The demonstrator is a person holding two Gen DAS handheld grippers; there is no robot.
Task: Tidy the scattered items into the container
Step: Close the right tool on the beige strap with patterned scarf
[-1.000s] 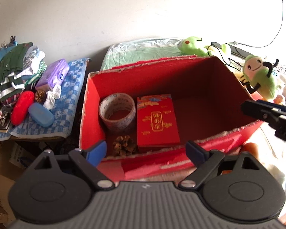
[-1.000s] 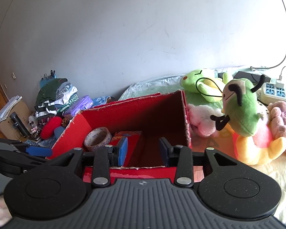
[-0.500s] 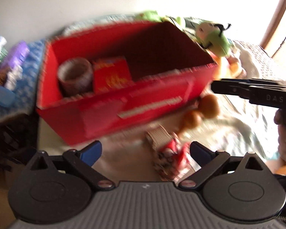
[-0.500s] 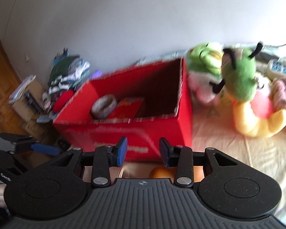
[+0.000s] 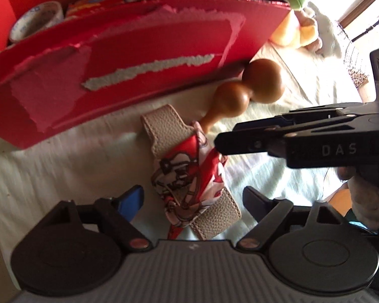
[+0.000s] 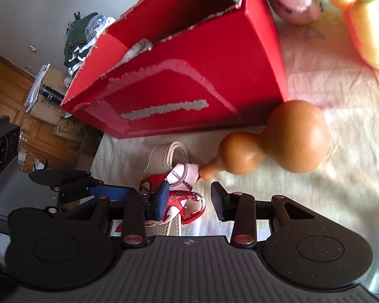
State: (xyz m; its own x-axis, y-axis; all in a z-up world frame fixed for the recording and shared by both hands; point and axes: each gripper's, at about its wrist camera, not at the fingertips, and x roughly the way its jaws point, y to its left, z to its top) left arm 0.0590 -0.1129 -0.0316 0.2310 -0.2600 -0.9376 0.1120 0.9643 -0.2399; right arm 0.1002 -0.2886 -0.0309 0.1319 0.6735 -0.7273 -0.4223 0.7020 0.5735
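A beige strap wrapped in a red-and-white scarf [image 5: 189,176] lies on the pale sheet in front of the red box [image 5: 139,70]. My left gripper [image 5: 192,199] points down over it. Its jaws are closing with the scarf end between them, and gaps show at both pads. A brown gourd [image 5: 250,88] lies just beyond, its stem touching the scarf. My right gripper [image 6: 189,203] hovers open over the scarf [image 6: 187,202], short of the gourd [image 6: 278,144]. It reaches in from the right in the left wrist view. A tape roll [image 5: 35,20] and a red packet [image 5: 96,1] sit in the box.
Plush toys [image 6: 361,20] lie to the right of the box [image 6: 189,75]. Folded clothes [image 6: 83,35], cardboard boxes and a wooden door [image 6: 5,91] are off the bed's left edge. A hand [image 5: 366,194] holds the right gripper.
Both grippers have dropped from above the box and tipped down to the sheet in front of it. The strap, scarf and gourd have come into view. The left jaws have narrowed.
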